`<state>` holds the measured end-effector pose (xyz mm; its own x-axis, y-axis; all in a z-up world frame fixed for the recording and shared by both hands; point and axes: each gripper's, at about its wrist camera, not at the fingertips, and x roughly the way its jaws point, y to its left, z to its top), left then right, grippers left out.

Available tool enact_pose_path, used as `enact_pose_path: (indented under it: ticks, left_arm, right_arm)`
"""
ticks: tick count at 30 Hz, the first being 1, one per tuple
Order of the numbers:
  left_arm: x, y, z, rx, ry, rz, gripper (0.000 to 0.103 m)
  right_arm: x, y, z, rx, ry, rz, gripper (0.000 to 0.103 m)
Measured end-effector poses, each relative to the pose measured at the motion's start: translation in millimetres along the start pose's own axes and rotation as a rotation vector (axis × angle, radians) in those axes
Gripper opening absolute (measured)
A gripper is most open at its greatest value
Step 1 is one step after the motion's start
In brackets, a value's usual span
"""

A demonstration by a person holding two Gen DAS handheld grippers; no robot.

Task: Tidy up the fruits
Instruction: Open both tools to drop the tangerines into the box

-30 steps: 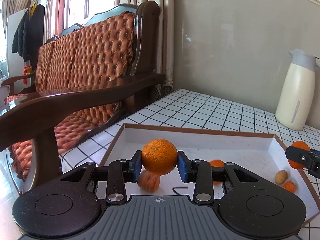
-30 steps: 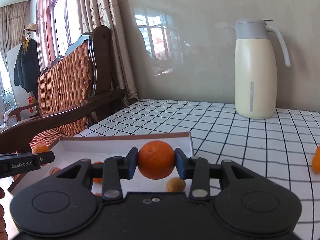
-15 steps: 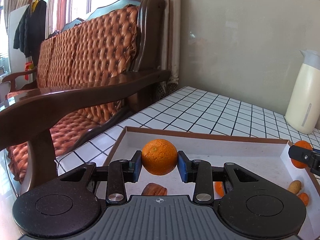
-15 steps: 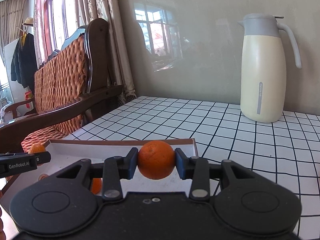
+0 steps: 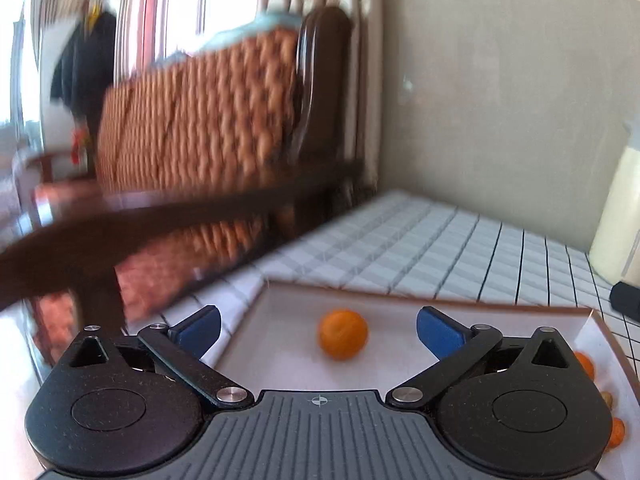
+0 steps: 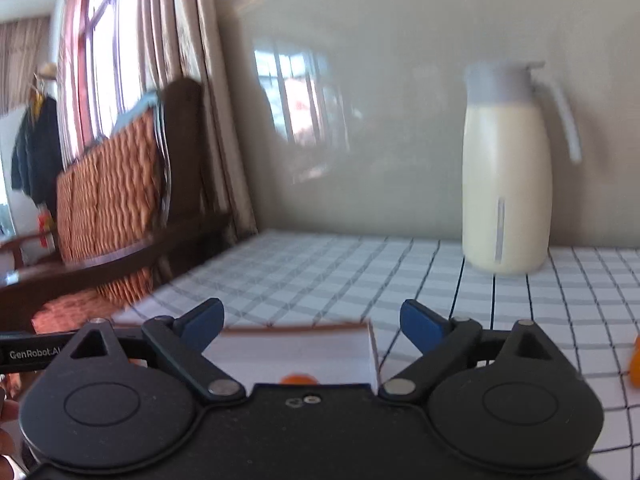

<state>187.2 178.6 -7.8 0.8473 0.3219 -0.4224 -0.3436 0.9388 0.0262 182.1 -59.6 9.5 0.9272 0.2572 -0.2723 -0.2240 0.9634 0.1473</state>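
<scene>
hovering over white brown-rimmed tray [image 5: 280, 320] | left gripper [image 5: 318, 326] fingers spread, empty | round orange fruit [image 5: 343, 334] lying in tray | right gripper [image 6: 312, 320] fingers spread, empty

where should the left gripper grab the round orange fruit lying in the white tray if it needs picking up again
Grip the round orange fruit across its widest middle, coming straight forward and down with the left gripper, whose jaws are already wide open on either side of it. It is a near sphere lying free on the white tray floor, with no neighbouring fruit touching it, so any pinch across the middle should hold.
</scene>
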Motion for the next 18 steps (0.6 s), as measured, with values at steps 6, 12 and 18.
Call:
enact_pose_path:
  ticks: [6, 12, 18]
  left_arm:
    - [-23.6, 8.3, 6.2, -0.008, -0.042, 0.009, 0.103]
    - [-41.3, 9.4, 7.2, 0.032, -0.072, 0.021, 0.103]
    - [-50.2, 2.1, 5.8, 0.061, -0.060, 0.011, 0.103]
  right_arm:
    - [-25.2, -12.4, 9.2, 0.015, -0.078, 0.004, 0.097]
    - [-37.5, -19.8, 12.9, -0.002, -0.094, 0.013, 0.097]
    - [-50.3, -23.7, 7.3, -0.045, -0.087, 0.002, 0.097]
